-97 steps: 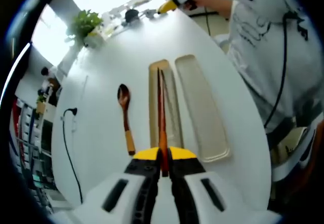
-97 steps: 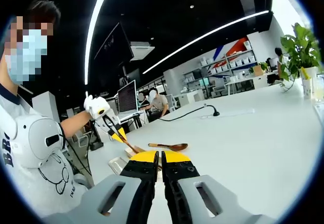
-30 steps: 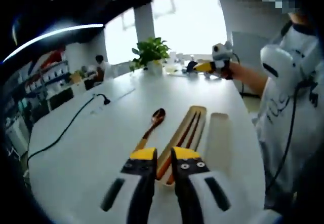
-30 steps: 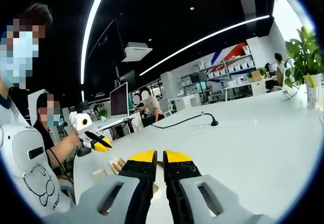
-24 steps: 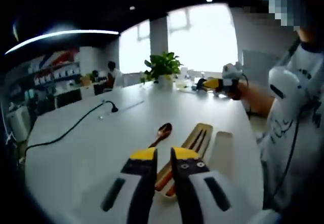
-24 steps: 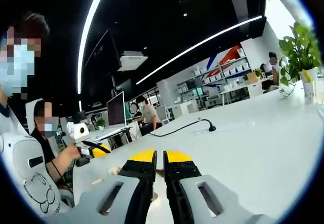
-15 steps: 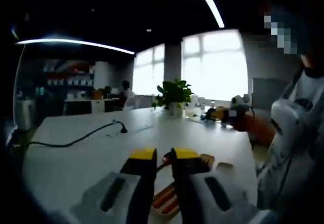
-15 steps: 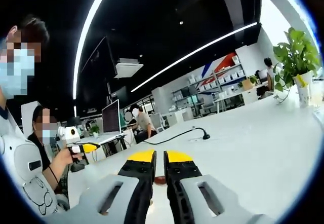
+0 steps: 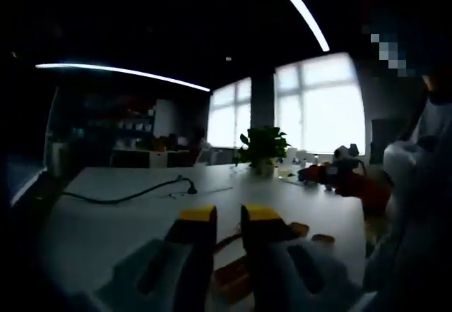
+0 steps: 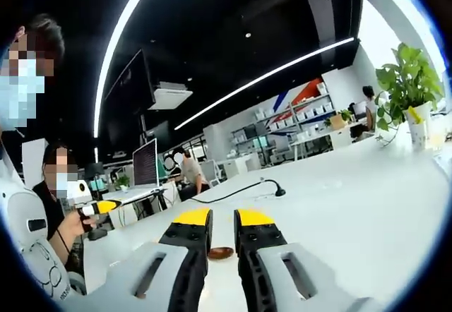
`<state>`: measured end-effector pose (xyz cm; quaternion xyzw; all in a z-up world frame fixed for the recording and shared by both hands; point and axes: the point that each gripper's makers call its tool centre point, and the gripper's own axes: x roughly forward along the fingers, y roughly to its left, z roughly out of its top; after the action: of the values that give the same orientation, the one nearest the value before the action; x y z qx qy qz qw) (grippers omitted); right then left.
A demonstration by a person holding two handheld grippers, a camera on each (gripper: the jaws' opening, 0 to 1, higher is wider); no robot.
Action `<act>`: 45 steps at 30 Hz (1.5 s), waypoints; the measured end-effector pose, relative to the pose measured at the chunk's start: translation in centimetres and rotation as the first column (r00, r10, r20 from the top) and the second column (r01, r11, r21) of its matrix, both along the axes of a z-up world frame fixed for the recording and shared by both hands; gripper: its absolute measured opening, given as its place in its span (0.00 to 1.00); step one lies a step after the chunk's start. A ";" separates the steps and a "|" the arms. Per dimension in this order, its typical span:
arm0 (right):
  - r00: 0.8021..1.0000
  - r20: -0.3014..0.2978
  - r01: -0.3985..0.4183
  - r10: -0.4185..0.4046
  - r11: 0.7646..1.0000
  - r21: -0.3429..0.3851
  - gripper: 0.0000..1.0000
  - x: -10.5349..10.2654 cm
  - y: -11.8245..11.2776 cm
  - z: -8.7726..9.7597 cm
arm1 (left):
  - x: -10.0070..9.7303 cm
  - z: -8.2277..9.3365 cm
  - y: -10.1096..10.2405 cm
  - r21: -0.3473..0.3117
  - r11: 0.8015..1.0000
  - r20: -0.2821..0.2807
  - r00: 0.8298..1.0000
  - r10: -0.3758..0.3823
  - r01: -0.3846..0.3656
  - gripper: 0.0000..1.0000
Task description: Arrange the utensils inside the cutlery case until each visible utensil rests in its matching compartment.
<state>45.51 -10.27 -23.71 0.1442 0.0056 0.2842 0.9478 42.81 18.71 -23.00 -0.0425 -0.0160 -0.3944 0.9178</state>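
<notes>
Left gripper (image 9: 228,215): raised and level in the left gripper view, its yellow-tipped jaws slightly parted with a narrow gap and nothing between them.
Cutlery case (image 9: 233,278): low in the left gripper view, just past and below the jaw tips; a long tan tray lying on the table, mostly hidden by the gripper body. Dim light, so which compartment holds what cannot be told.
Chopsticks (image 9: 227,241): a reddish-brown length showing between the jaws, apparently lying in the case; detail too dark to read.
Case lid (image 9: 324,239): a pale tan end piece just right of the case, flat on the table.
Right gripper (image 10: 222,229): held level in the right gripper view, jaws a little apart and empty; it also appears at the right of the left gripper view in the person's hand.
Spoon (image 10: 220,253): dark brown wooden bowl showing low between the right jaws, lying on the bare table outside the case.
Table (image 10: 353,206): broad white top, open surface stretching away ahead and to the right in the right gripper view; its near edge curves at the left by the person.
Cable (image 10: 236,188): black cord with a plug, lying far out on the table, well apart from the spoon.
Plant (image 10: 405,90): green potted plant in a white pot at the far right table edge.
Background: office shelves, a monitor, seated people, ceiling light strips.
</notes>
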 end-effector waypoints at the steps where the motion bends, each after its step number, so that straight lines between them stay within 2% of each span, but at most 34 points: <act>1: 1.000 -0.001 -0.002 0.002 1.000 -0.007 0.12 0.1 0.1 0.0 | 0.0 0.0 0.2 -0.001 1.000 0.004 1.000 0.006 -0.006 0.14; 4: 1.000 0.009 0.011 -0.011 1.000 -0.019 0.11 0.3 -0.3 0.2 | 0.0 0.3 0.7 0.006 0.999 0.031 0.999 0.033 -0.033 0.14; 10: 0.999 0.004 0.034 -0.034 0.999 0.017 0.10 1.1 -0.6 0.5 | 0.0 0.2 0.8 0.039 0.998 0.071 0.997 0.039 -0.041 0.14; 18: 0.997 -0.078 0.020 -0.020 1.000 0.006 0.14 3.0 1.5 -2.1 | 0.0 -1.1 0.8 0.130 0.989 0.105 0.993 0.051 -0.064 0.14; 23: 0.994 -0.104 0.020 -0.020 1.000 -0.002 0.15 3.8 2.3 -3.1 | -0.7 -0.6 0.7 0.107 0.993 0.118 0.993 0.028 -0.041 0.14; 31: 0.994 -0.101 0.035 -0.035 0.999 0.001 0.15 3.9 2.2 -3.0 | -0.8 0.6 1.1 0.064 0.998 0.130 0.991 0.015 -0.023 0.14; 39: 0.993 -0.109 0.042 -0.043 0.999 -0.016 0.15 3.5 2.6 -3.4 | -1.2 0.3 1.2 0.099 0.995 0.134 0.991 0.017 -0.031 0.14; 45: 0.992 -0.122 0.035 -0.039 0.999 -0.035 0.15 3.7 3.1 -3.7 | -1.3 0.3 1.8 0.091 0.995 0.144 0.989 0.032 -0.046 0.14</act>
<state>49.19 -7.19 -27.37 0.1461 0.0657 0.2569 0.9531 41.46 20.51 -22.65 0.0293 -0.0639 -0.3786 0.9229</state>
